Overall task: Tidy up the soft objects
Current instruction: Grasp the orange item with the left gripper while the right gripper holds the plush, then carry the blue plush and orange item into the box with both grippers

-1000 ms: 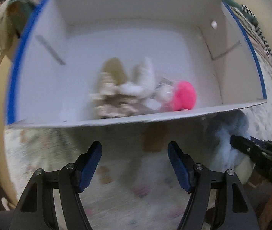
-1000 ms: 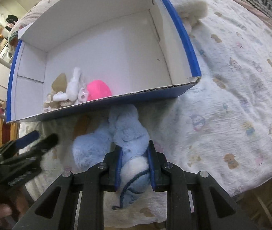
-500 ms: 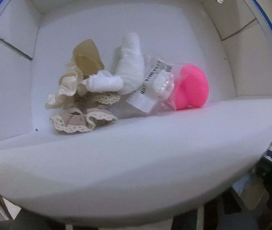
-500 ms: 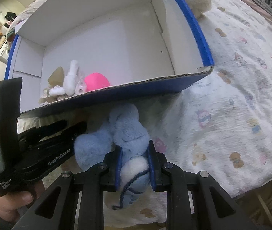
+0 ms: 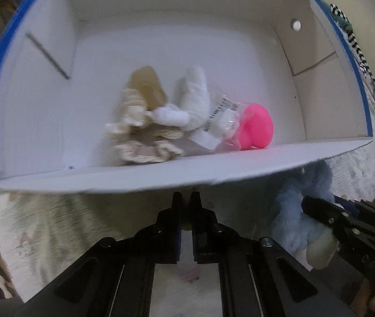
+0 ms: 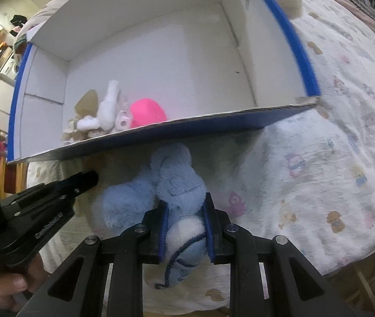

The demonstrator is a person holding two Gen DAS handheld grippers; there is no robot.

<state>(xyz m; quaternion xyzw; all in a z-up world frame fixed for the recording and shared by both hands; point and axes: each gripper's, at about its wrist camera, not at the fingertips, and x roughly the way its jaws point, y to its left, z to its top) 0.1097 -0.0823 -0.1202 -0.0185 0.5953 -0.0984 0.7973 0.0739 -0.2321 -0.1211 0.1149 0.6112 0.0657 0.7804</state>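
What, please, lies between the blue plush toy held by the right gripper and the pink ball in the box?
In the right wrist view, the box's near wall stands between the blue plush toy, clamped in the right gripper, and the pink ball.

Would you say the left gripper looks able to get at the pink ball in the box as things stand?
Probably yes, from above. The box is open-topped and nothing covers the pink ball, but the near wall stands between it and the shut, empty left gripper, which would have to lift over and open.
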